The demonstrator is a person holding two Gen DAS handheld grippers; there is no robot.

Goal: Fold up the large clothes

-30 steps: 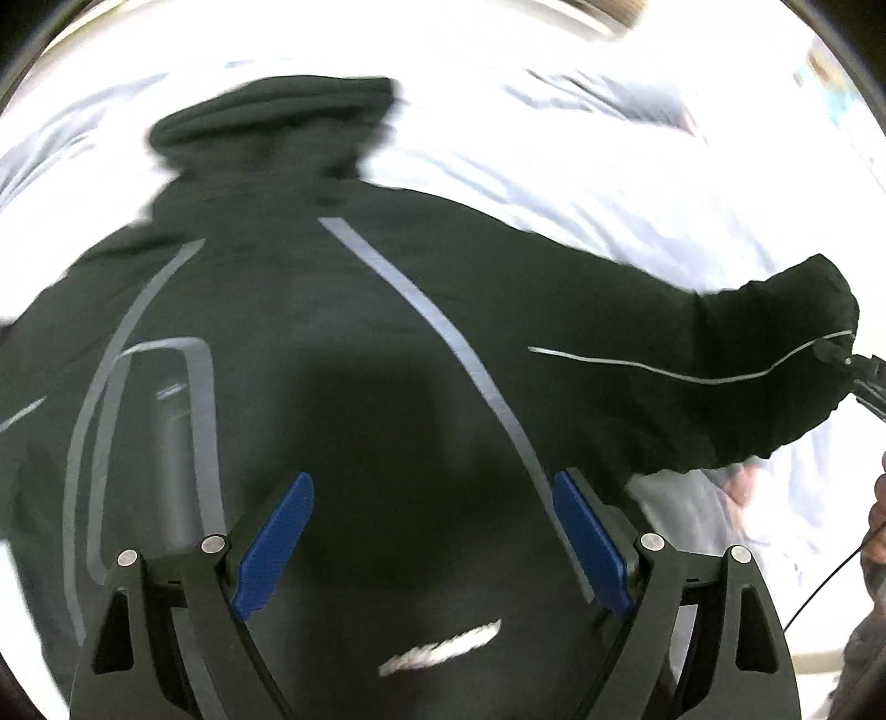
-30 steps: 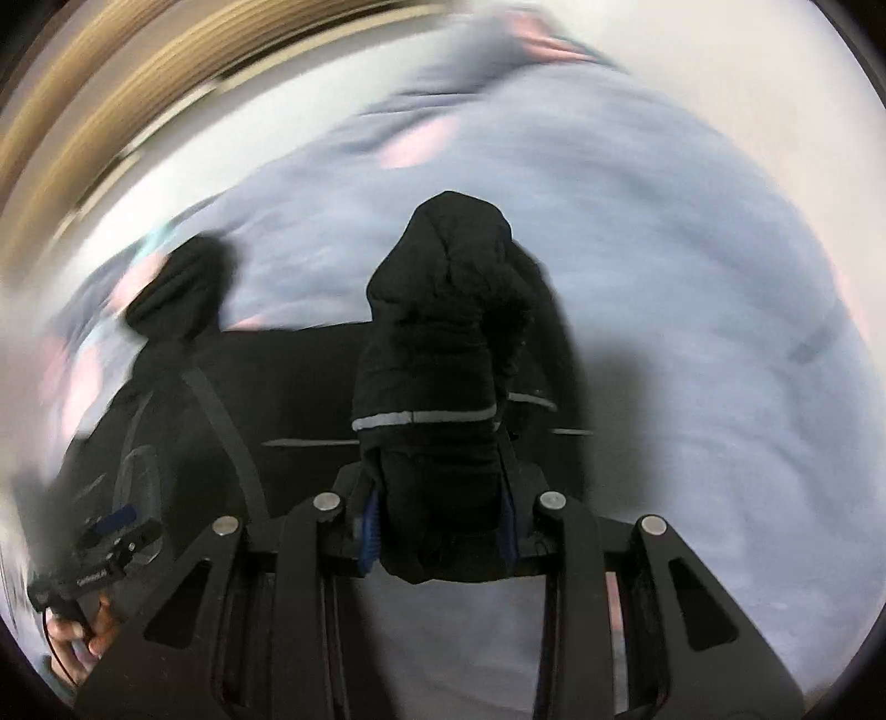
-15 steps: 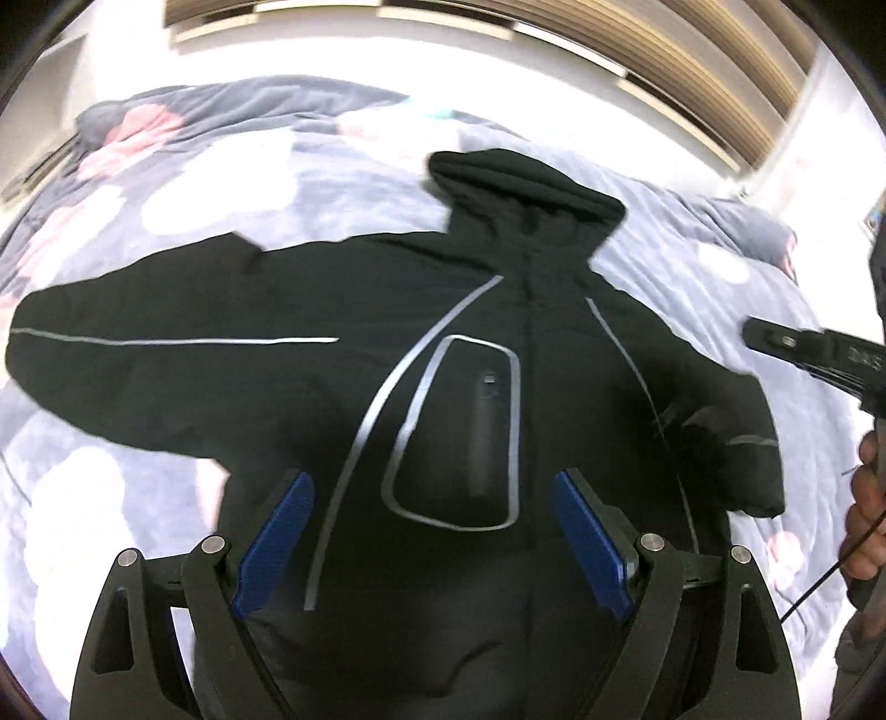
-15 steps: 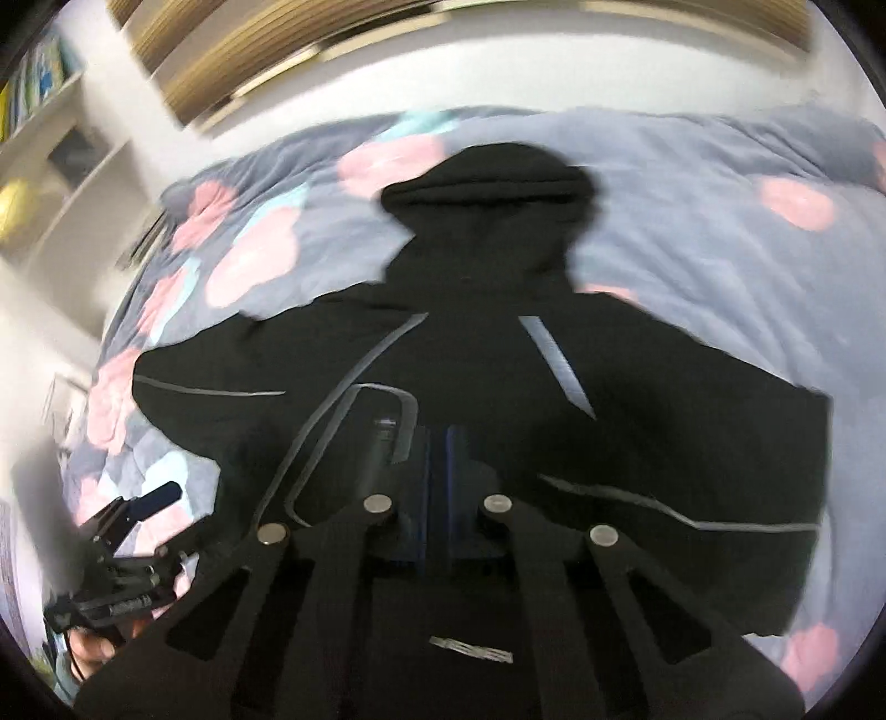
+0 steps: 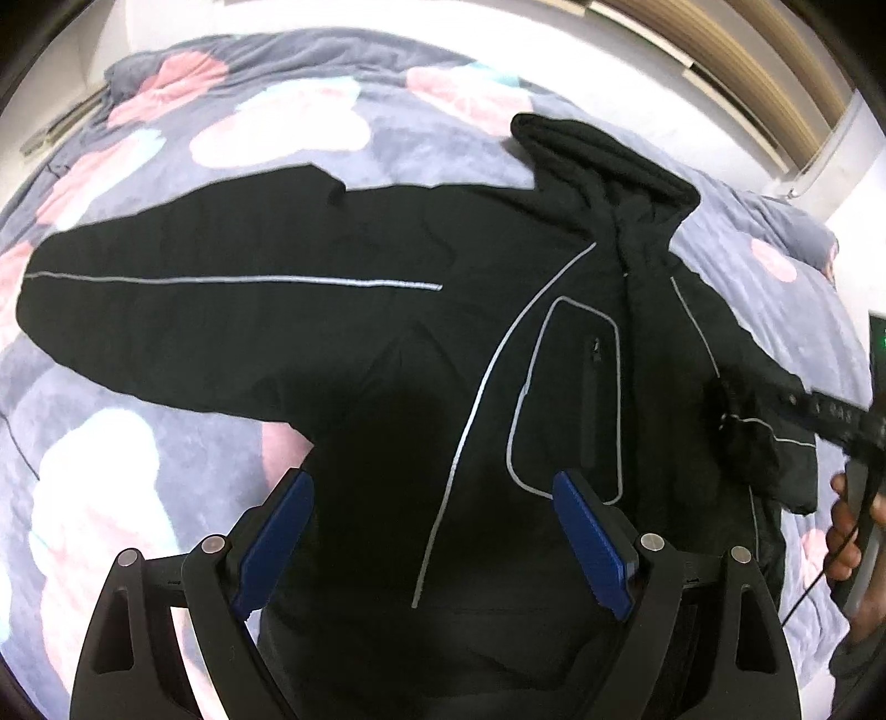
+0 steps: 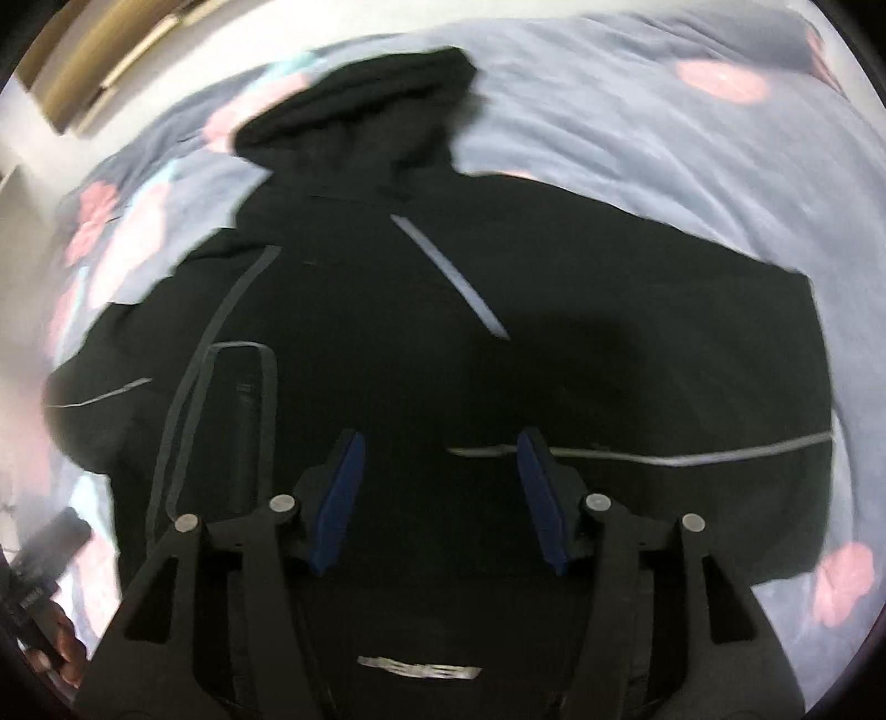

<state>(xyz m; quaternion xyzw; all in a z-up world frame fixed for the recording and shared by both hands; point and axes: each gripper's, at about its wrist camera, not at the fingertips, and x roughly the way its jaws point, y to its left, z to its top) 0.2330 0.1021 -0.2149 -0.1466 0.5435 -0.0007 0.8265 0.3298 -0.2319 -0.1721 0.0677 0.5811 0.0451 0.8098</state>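
Observation:
A black hooded jacket [image 5: 387,387] with grey reflective stripes lies front up on the bed. Its hood [image 5: 603,166] points away from me, and one sleeve [image 5: 194,310] stretches out to the left. My left gripper [image 5: 434,543] hovers open over the lower chest beside the outlined pocket [image 5: 570,399], with nothing between its blue pads. In the right wrist view the jacket [image 6: 443,360] fills the frame and its other sleeve [image 6: 692,387] lies spread to the right. My right gripper [image 6: 437,498] hangs above the torso with its jaws opening and nothing between them.
A grey-blue duvet [image 5: 277,127] with pink and white flowers covers the bed under the jacket. Wooden slats [image 5: 720,50] run along the far wall. A hand [image 5: 847,531] holding the right tool shows at the right edge, above the sleeve's end.
The right gripper was shut on the sleeve's cuff, let it go onto the bed, closed empty, and now stands parted. Both views have swung so that they now show the whole spread jacket.

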